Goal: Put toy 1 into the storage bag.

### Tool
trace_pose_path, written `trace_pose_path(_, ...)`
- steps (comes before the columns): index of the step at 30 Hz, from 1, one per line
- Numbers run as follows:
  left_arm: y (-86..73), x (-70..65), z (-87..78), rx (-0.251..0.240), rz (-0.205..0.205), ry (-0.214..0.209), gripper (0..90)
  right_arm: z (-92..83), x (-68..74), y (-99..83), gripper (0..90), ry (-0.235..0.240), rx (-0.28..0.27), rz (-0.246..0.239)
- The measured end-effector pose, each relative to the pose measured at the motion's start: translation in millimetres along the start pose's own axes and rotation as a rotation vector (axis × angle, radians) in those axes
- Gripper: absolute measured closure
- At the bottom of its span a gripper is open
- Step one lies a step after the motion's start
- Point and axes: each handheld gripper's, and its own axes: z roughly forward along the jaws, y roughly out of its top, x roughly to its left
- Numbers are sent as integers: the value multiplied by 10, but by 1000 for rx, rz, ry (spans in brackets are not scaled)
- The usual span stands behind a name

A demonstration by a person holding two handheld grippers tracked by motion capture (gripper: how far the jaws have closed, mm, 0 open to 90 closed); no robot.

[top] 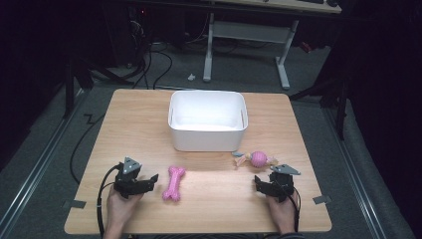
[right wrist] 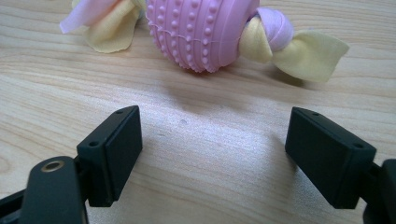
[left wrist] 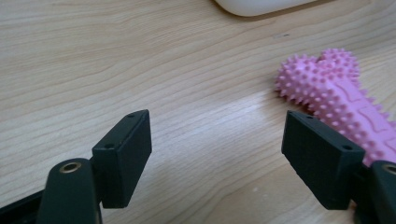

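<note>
On the wooden table (top: 124, 114), the left gripper (top: 149, 180) rests near the 7 o'clock corner, its jaws spread wide with only bare wood between them. A pink spiky bone toy (top: 174, 182) lies just beside it at its 3 o'clock; in the left gripper view the bone's near end is hidden behind the right-hand jaw, and whether they touch cannot be told. The right gripper (top: 259, 181) sits near the 5 o'clock corner, jaws likewise wide and holding nothing. A pink studded ball toy with knotted cloth ends (top: 258, 159) lies apart from it at about its 12 o'clock; the right gripper view cuts off the ball's top. A white plastic bin (top: 207, 139) stands at the table's 12 o'clock side, its floor washed out by glare.
</note>
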Motion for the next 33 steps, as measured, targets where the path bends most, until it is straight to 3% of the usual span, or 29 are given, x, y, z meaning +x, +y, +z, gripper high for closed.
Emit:
trace_pose_path(7,55,-167,-33,-11,20,-32,243,0,0,0,188,0,0,0)
trace_pose_path(21,166,-508,46,25,70,-80,233,0,0,0,189,0,0,0)
trace_pose_path(26,186,-573,98,42,71,-75,233,-1,0,0,190,1,0,0)
trace_pose_path(33,214,-670,216,88,75,-23,237,-1,1,0,191,2,0,-1)
